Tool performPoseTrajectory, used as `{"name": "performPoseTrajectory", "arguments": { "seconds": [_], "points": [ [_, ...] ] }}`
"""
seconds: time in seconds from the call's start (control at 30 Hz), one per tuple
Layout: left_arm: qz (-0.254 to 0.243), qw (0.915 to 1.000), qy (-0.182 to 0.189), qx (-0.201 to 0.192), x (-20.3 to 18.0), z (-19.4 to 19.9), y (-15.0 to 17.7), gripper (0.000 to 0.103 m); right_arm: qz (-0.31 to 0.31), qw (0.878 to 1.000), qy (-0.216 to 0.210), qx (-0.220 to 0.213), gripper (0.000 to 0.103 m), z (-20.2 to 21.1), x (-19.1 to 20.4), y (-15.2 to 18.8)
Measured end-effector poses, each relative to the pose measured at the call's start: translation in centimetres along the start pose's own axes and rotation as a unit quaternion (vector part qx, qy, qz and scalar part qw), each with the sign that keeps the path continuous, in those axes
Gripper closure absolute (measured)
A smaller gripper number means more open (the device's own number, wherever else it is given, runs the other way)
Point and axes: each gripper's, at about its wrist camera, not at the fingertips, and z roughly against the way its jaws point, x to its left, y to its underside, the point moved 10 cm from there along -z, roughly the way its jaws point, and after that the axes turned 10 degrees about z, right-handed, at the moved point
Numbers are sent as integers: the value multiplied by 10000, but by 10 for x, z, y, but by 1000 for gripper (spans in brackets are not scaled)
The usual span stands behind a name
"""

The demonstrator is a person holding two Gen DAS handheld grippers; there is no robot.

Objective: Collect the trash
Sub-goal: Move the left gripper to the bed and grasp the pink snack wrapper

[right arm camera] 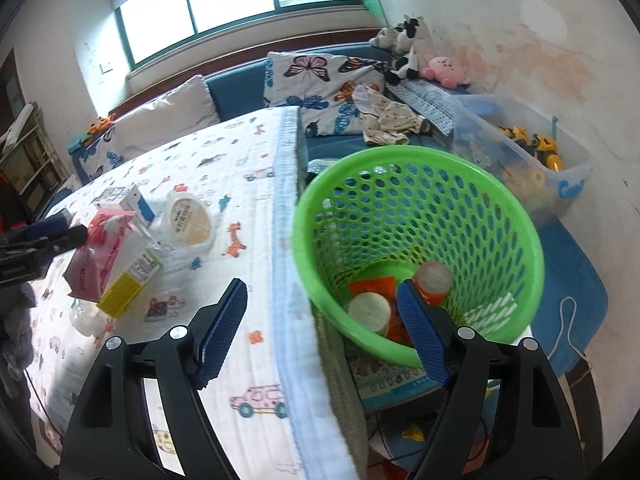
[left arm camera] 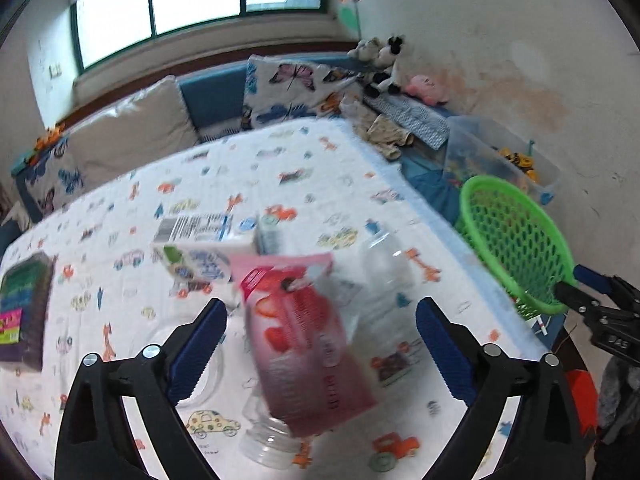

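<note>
A pink strawberry carton (left arm camera: 308, 344) lies on the patterned tablecloth (left arm camera: 280, 168), between the open fingers of my left gripper (left arm camera: 320, 344), which hovers over it without touching. A clear plastic bottle (left arm camera: 384, 276) lies beside and under it. A white milk carton (left arm camera: 208, 244) lies just beyond. My right gripper (right arm camera: 324, 332) is open and empty, at the table's right edge next to the green mesh basket (right arm camera: 420, 184). The basket holds small bottles (right arm camera: 432, 280) and wrappers. The pink carton (right arm camera: 96, 264), a yellow-white carton (right arm camera: 132, 280) and a round lid (right arm camera: 190, 222) show on the table.
A dark box with coloured labels (left arm camera: 24, 308) sits at the table's left. A clear glass bowl (left arm camera: 200, 364) lies by my left finger. A sofa with cushions (right arm camera: 320, 80), plush toys (right arm camera: 444, 68) and a clear toy bin (right arm camera: 540, 156) stand behind.
</note>
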Motion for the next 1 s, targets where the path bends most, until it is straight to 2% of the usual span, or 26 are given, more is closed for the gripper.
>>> {"name": "performPoseTrajectory", "arguments": {
  "seconds": [0.13, 0.3, 0.33, 0.43, 0.5, 0.63, 0.77, 1.0],
  "points": [
    [114, 9997, -97, 200, 11, -18, 6, 10, 154, 9998, -97, -3, 24, -4, 16, -7],
    [380, 9982, -42, 458, 20, -37, 14, 10, 374, 9991, -197, -9, 23, -8, 37, -15],
    [448, 9978, 12, 496, 21, -40, 14, 13, 410, 9989, -219, -9, 23, -9, 41, -17],
    [553, 9966, 116, 597, 23, -45, 17, 29, 482, 9984, -302, 18, 23, -12, 50, -21],
    [589, 9960, 220, 630, 22, -46, 18, 33, 522, 9980, -356, 42, 23, -14, 55, -23],
    [534, 9963, 365, 574, 18, -41, 18, 49, 603, 9971, -460, 99, 23, -20, 69, -26],
    [535, 9961, 486, 514, 18, -33, 17, 58, 688, 9957, -596, 158, 23, -27, 82, -29],
    [560, 9962, 599, 279, 24, -9, 9, 62, 775, 9929, -873, 222, 23, -42, 105, -41]
  ]
}}
